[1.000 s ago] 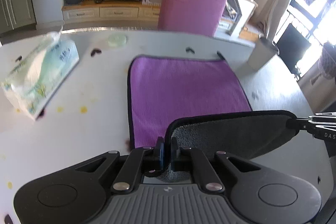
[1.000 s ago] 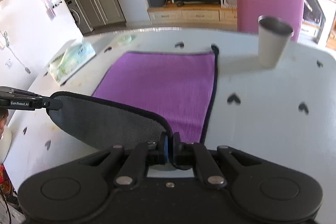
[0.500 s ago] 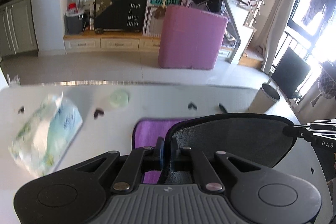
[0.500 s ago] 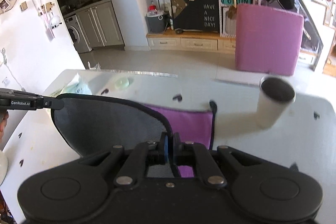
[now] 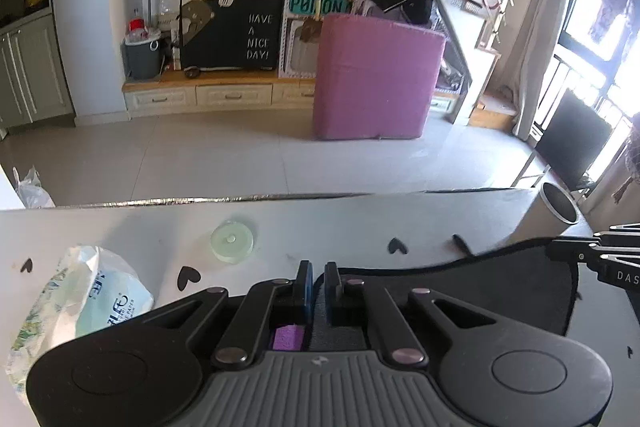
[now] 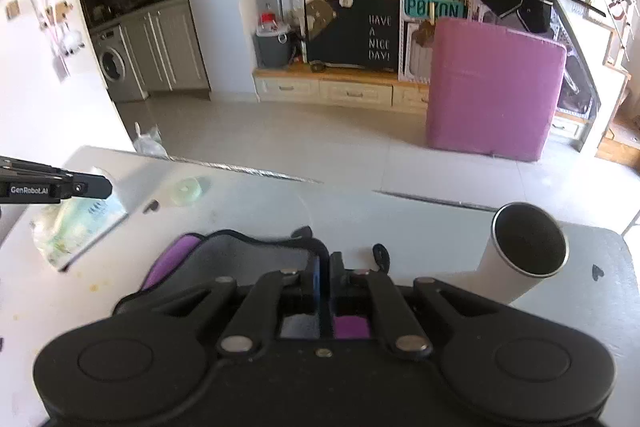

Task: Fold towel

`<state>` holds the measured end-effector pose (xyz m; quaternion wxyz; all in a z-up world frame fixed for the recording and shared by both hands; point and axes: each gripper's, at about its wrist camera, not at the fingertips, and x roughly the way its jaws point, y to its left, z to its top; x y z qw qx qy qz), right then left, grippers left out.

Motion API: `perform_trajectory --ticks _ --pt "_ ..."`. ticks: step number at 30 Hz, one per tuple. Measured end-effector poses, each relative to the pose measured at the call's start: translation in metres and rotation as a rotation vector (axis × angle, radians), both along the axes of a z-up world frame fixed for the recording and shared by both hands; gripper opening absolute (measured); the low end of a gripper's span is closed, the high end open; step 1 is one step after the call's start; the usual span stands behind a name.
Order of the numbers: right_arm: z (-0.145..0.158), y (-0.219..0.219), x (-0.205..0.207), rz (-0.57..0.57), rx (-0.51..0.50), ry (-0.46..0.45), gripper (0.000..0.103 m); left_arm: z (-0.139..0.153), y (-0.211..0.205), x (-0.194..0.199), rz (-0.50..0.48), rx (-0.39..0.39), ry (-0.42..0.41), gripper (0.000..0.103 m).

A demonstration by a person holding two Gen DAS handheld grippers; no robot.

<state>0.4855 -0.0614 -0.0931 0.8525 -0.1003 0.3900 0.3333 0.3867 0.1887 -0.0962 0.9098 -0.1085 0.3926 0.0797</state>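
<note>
The towel (image 5: 460, 291) is purple on one side and grey on the other, with a dark hem. It lies folded over on the white table (image 5: 320, 223), grey side up. My left gripper (image 5: 316, 285) has a small gap between its jaws, and grey cloth sits in that gap. My right gripper (image 6: 325, 273) is shut on the towel's (image 6: 256, 255) other corner. The right gripper's tips show at the right edge of the left wrist view (image 5: 592, 255). The left gripper's tips show at the left of the right wrist view (image 6: 80, 187).
A tissue pack (image 5: 76, 307) lies at the left. A pale round coaster (image 5: 232, 241) sits near the far edge. A white metal cup (image 6: 524, 251) stands close to the right of the towel. The table's far edge (image 5: 200, 201) is just ahead.
Both grippers carried the towel's near edge forward and down over the far half. The purple face is now mostly covered by the grey side. The left jaws have parted slightly.
</note>
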Motion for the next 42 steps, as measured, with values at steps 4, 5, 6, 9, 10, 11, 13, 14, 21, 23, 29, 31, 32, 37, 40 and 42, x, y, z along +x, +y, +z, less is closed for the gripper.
perform_trajectory --ticks 4,5,6,9,10,11,13,14,21,23,29,31,32,37,40,42 --pt "-0.021 0.010 0.014 -0.002 -0.045 0.013 0.004 -0.021 0.006 0.007 0.005 -0.030 0.022 0.007" --pt "-0.025 0.011 0.015 -0.001 -0.054 0.017 0.004 -0.026 0.007 0.009 -0.001 -0.040 0.031 0.008" --pt "-0.029 0.012 0.017 0.000 -0.064 0.020 0.004 -0.032 0.007 0.012 -0.008 -0.050 0.041 0.008" --pt "-0.039 0.012 0.022 -0.004 -0.083 0.034 0.004 -0.051 0.004 0.019 -0.021 -0.073 0.070 0.019" --pt "-0.044 0.010 0.023 -0.006 -0.083 0.044 0.004 -0.058 0.002 0.022 -0.022 -0.081 0.079 0.025" --pt "-0.046 0.009 0.025 -0.011 -0.083 0.051 0.004 -0.063 0.002 0.025 -0.021 -0.087 0.084 0.027" --pt "-0.054 0.004 0.028 -0.018 -0.074 0.076 0.005 -0.072 0.000 0.030 -0.017 -0.096 0.093 0.027" --pt "-0.058 0.000 0.031 -0.031 -0.063 0.100 0.012 -0.075 -0.001 0.032 -0.014 -0.098 0.098 0.028" --pt "-0.090 -0.028 0.045 -0.171 -0.064 0.209 0.044 -0.088 -0.001 0.049 0.000 -0.087 0.069 0.040" --pt "-0.100 -0.034 0.048 -0.203 -0.067 0.255 0.045 -0.092 -0.002 0.056 -0.004 -0.070 0.073 0.040" --pt "-0.124 -0.040 0.046 -0.248 -0.100 0.296 0.045 -0.107 -0.009 0.074 -0.023 -0.014 0.096 0.038" --pt "-0.124 -0.036 0.043 -0.219 -0.113 0.289 0.027 -0.110 -0.012 0.078 -0.038 -0.007 0.102 0.034" --pt "-0.123 -0.034 0.043 -0.199 -0.109 0.290 0.016 -0.111 -0.013 0.079 -0.050 -0.011 0.100 0.012" --pt "-0.117 -0.028 0.042 -0.159 -0.145 0.227 0.010 -0.103 -0.020 0.075 -0.083 0.006 0.064 0.000" --pt "-0.111 -0.030 0.048 -0.159 -0.135 0.192 0.010 -0.090 -0.010 0.066 -0.070 -0.019 0.026 0.000" --pt "-0.106 -0.030 0.050 -0.158 -0.108 0.159 0.009 -0.085 -0.005 0.063 -0.055 -0.016 0.018 0.000"
